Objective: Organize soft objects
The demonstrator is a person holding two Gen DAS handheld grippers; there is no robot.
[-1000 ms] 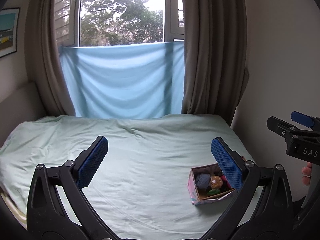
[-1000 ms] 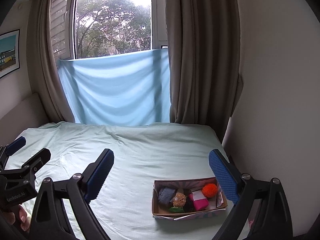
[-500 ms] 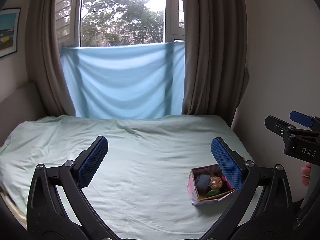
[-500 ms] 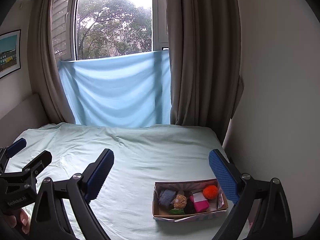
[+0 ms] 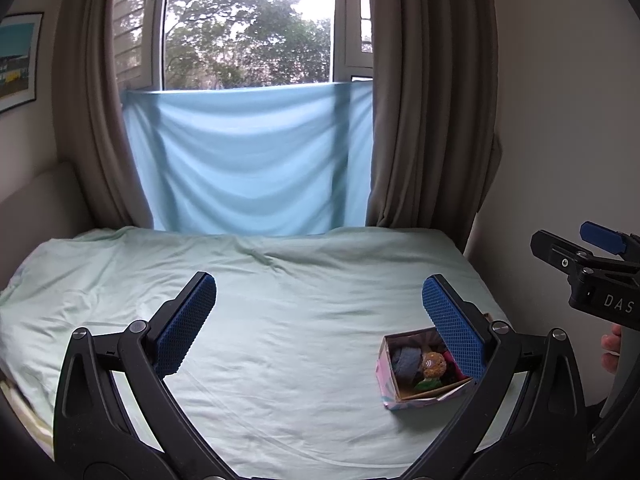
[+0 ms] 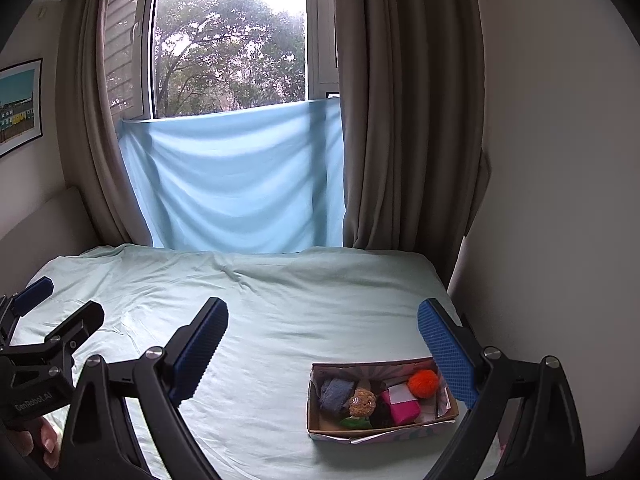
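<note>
A small open cardboard box [image 6: 316,428] sits on the pale green bed sheet [image 6: 280,320] near the right edge. It holds several soft items: a grey-blue cloth [image 6: 335,395], a tan ball [image 6: 362,401], a pink block [image 6: 400,406], an orange pom-pom [image 6: 423,383] and something green [image 6: 354,423]. In the left wrist view the box [image 5: 385,376] is partly hidden behind the right finger. My left gripper [image 5: 320,322] is open and empty above the bed. My right gripper [image 6: 322,350] is open and empty, the box below and between its fingers.
A wall [image 6: 560,200] runs along the bed's right side. Brown curtains [image 6: 408,120] and a blue cloth [image 6: 236,184] hang over the window behind the bed. A headboard [image 5: 36,196] is at the left. Each gripper shows at the other view's edge.
Both views have shifted only slightly; the box sits a little lower in the right wrist view. Both grippers stay open and empty.
</note>
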